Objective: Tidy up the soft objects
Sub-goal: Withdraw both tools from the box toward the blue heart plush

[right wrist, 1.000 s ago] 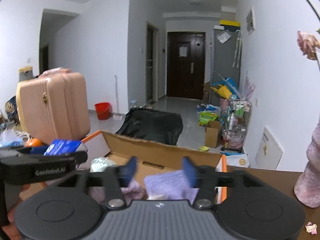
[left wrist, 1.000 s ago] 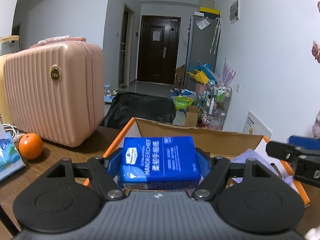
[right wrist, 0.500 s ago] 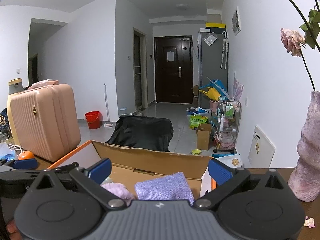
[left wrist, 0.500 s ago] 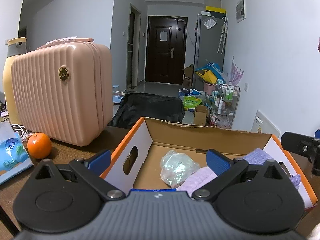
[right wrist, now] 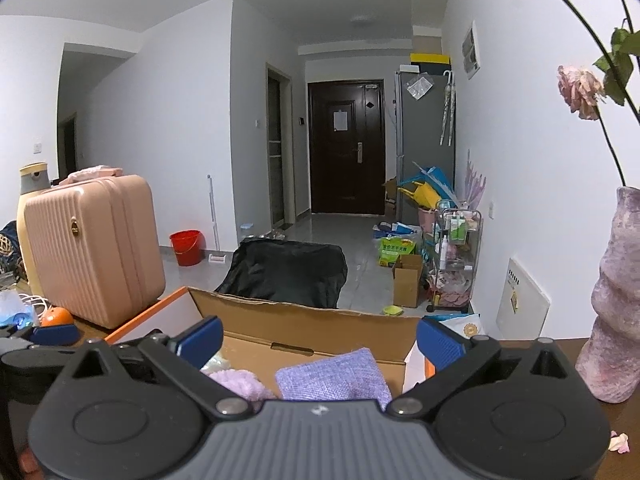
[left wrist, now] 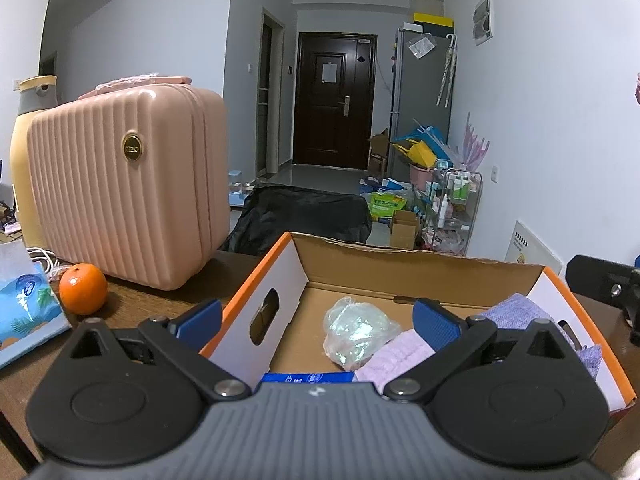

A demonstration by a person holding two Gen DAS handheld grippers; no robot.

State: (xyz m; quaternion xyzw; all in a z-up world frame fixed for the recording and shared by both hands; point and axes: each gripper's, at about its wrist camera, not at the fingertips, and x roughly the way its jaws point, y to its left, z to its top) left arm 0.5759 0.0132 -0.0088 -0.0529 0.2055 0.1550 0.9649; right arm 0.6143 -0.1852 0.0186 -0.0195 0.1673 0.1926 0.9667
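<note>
I am holding my left claw point(left wrist: 316, 318) spread wide over the cardboard box point(left wrist: 420, 270), gripping nothing; the crinkly bag point(left wrist: 356, 330), pink cloth point(left wrist: 394, 354) and purple cloth point(right wrist: 334, 374) inside are looking light and floppy, best pinched mid-fold. My right claw point(right wrist: 320, 340) is likewise gaping empty.

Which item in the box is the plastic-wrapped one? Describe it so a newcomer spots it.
Find the open cardboard box with orange edges, right of the pink suitcase. On its floor, near the middle, lies a crumpled clear plastic bundle. Its neighbours, the pink cloth and purple cloth, are matte fabric; it alone is shiny and see-through.
</note>
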